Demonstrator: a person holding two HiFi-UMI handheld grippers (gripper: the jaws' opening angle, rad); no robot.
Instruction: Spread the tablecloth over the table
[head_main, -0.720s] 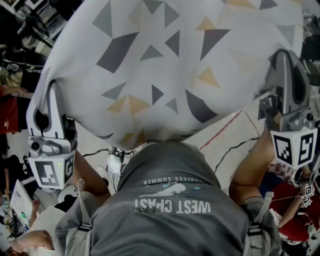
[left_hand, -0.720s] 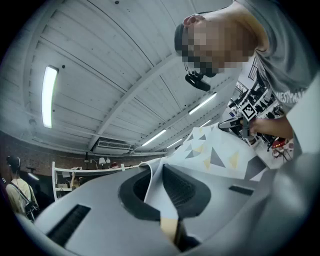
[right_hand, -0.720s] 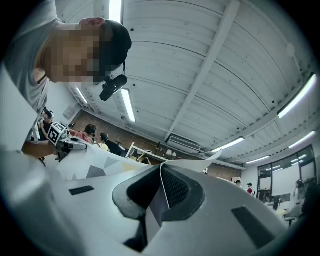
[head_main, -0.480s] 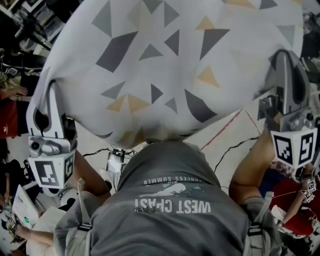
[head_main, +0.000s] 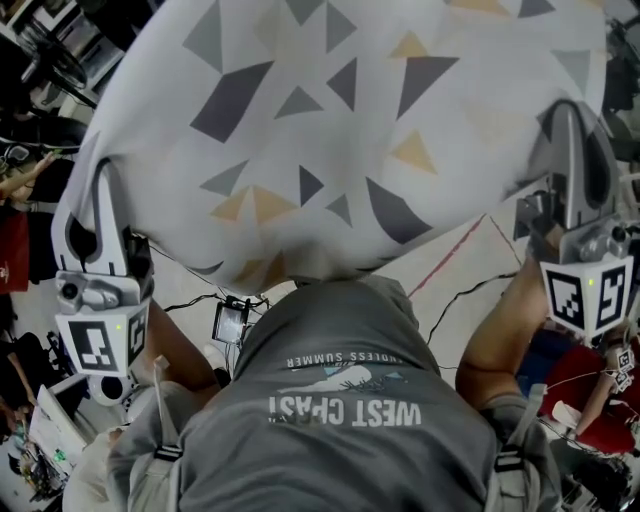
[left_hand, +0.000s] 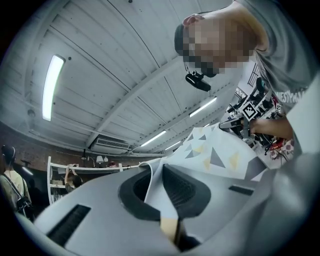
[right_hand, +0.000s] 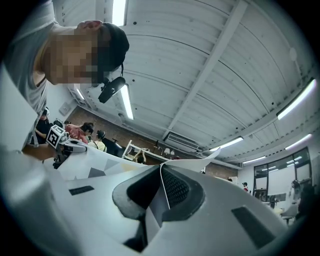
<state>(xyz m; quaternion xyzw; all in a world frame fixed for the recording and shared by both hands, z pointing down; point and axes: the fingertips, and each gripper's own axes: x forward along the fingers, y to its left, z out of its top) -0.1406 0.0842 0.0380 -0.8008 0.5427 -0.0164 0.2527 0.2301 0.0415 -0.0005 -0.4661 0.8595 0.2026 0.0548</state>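
Note:
A white tablecloth (head_main: 340, 130) printed with grey and yellow triangles billows in the air in front of the person in the head view. My left gripper (head_main: 100, 175) is shut on its left edge, and the cloth (left_hand: 159, 200) shows pinched between the jaws in the left gripper view. My right gripper (head_main: 568, 115) is shut on the right edge; a thin fold of the cloth (right_hand: 162, 195) stands between its pads. Both grippers are raised and point slightly upward. The table is hidden behind the cloth.
Below the cloth lies pale floor with a red line (head_main: 445, 262) and black cables (head_main: 470, 295). A small device (head_main: 230, 322) sits on the floor. Cluttered gear is at the far left (head_main: 40, 60). Other people stand by shelves (left_hand: 70, 175) in the background.
The cloth and both grippers have hardly moved. The clutter and people at the left and lower edges of the head view have shifted a little.

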